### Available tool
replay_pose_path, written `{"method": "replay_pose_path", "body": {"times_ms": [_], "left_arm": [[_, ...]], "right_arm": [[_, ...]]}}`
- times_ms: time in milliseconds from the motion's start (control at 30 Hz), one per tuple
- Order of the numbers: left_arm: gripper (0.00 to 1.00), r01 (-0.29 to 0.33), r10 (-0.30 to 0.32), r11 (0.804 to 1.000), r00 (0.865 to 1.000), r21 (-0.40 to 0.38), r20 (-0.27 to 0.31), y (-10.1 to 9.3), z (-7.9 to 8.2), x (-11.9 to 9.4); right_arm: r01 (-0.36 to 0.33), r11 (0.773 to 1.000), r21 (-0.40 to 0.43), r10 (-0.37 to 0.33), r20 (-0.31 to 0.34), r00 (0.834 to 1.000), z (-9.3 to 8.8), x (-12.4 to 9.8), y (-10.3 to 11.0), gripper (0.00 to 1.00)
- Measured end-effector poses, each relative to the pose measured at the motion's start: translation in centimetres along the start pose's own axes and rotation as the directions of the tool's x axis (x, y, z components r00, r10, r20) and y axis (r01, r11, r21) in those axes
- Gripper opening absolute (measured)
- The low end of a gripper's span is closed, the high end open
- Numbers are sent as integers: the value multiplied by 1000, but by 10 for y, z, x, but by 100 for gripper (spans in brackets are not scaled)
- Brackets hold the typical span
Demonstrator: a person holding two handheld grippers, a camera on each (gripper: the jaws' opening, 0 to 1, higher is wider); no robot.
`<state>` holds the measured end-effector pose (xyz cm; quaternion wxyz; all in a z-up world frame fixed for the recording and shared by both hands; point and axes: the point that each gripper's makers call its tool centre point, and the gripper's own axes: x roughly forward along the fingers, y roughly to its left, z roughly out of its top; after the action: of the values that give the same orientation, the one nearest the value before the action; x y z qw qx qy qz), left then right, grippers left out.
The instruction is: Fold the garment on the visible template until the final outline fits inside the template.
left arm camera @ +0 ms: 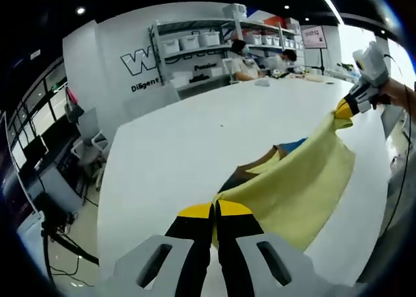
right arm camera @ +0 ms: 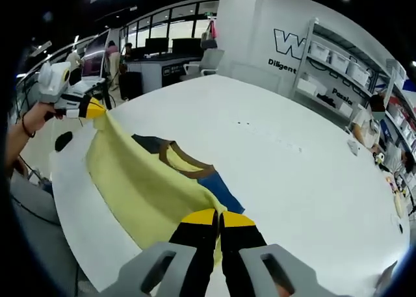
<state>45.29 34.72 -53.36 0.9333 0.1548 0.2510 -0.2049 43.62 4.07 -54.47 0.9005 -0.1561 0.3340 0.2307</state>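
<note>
Above the white table [right arm camera: 273, 154], at 6 o'clock in each view: yellow garment [right arm camera: 140, 193] stretched between left gripper [left arm camera: 215, 209] and right gripper [right arm camera: 218, 216], both clamped on its edge, brown-and-blue collar showing.

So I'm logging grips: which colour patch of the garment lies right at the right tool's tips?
The blue patch, beside the right tool; the brown collar band sits farther off.
</note>
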Motion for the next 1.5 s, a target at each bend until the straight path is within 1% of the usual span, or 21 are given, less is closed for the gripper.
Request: {"method": "replay_pose_path", "body": {"times_ms": [200,267,300,333,400,467,600,667,733,767,833,967,1033,1067,1133,1167,1200,1333,1400,1433,1500], "left_arm": [[0,8,-7,1000,999,11,-53,3,-10,20],[0,12,-11,1000,998,11,-68,3,-13,26],[0,20,-20,1000,996,1,-83,2,-16,29],[0,18,-18,1000,995,-7,-95,3,-19,34],[0,14,-14,1000,992,-4,-126,4,-25,38],[0,20,-21,1000,991,-10,-134,3,-29,45],[0,30,-31,1000,982,-11,-188,0,-43,58],[0,31,-32,999,980,-7,-199,0,-46,62],[0,29,-29,1000,974,-3,-226,0,-51,67],[0,22,-25,1000,971,-15,-238,1,-53,68],[0,24,-28,1000,971,-21,-239,1,-51,72],[0,33,-31,999,962,4,-272,0,-56,79],[0,42,-38,999,956,9,-292,3,-61,85],[0,44,-39,999,954,10,-296,3,-62,86],[0,56,-39,998,947,43,-320,3,-68,88],[0,64,-39,996,946,68,-322,2,-68,91],[0,61,-34,995,946,73,-322,2,-66,91],[0,74,-47,995,943,68,-331,5,-65,93],[0,108,-76,992,935,73,-347,5,-66,95],[0,121,-91,991,928,63,-361,4,-66,94],[0,136,-108,989,919,50,-380,3,-66,94]], "right_arm": [[-3,1000,15,3,-37,999,-6,25,-5,0],[-7,1000,11,8,-64,998,-12,35,-7,0],[-13,999,34,15,-81,997,-15,38,-7,0],[-15,999,44,18,-76,997,-14,42,-8,0],[-18,999,28,20,-75,997,-14,47,-8,0],[-16,999,33,19,-93,995,-16,53,-10,0],[-16,999,42,21,-120,993,-23,66,-11,0],[-11,999,31,15,-135,991,-26,73,-12,0],[-13,1000,27,17,-148,989,-29,79,-12,0],[-14,1000,3,14,-146,989,-30,82,-13,0],[-10,1000,-14,8,-163,987,-34,86,-14,0],[-10,1000,-24,5,-175,985,-37,92,-15,0],[-13,999,-35,6,-181,984,-38,95,-16,0],[-16,999,-47,7,-179,984,-37,95,-17,0],[-20,996,-87,4,-176,984,-38,100,-19,0],[-19,996,-90,3,-177,984,-39,100,-19,0],[-13,992,-125,-10,-181,983,-42,103,-21,0],[-14,989,-145,-11,-170,985,-42,105,-21,0],[-27,986,-162,-2,-172,985,-42,106,-22,0],[-37,985,-171,6,-177,984,-42,107,-22,0],[-58,980,-193,20,-193,981,-42,107,-22,0]]}}
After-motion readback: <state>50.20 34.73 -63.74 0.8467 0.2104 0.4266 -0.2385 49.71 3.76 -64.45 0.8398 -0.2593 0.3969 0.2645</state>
